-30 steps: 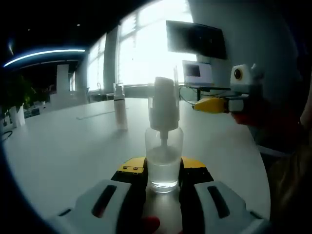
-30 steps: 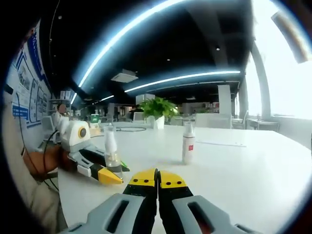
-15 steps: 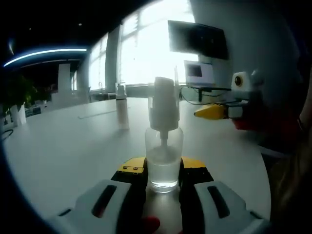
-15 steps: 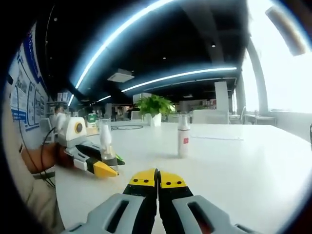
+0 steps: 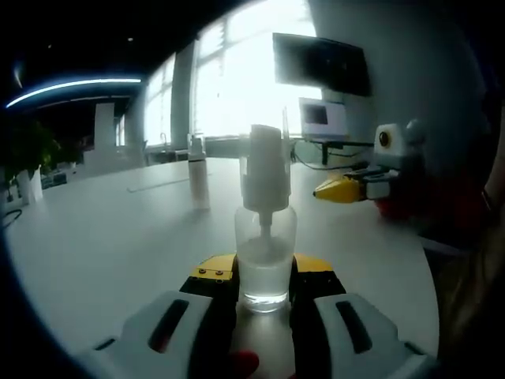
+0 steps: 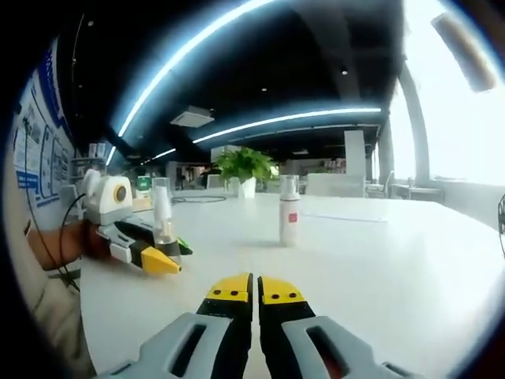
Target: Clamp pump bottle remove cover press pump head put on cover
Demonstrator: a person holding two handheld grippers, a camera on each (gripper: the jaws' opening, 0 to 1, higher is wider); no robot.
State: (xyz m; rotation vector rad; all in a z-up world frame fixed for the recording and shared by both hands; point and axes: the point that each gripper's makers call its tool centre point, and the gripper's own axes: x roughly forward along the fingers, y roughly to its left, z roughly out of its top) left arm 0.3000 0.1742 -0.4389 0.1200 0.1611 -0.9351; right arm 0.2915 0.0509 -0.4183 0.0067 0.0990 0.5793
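The pump bottle is squeezed by the left gripper near the table edge. The right gripper, nearly closed and empty, is probably needed next at the cover.

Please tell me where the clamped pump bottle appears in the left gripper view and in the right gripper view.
Left gripper view: the pump bottle stands at centre, clamped between the left gripper jaws.
Right gripper view: the pump bottle is at the left, held in the left gripper.
Shared landmark: the second bottle standing on the white table.
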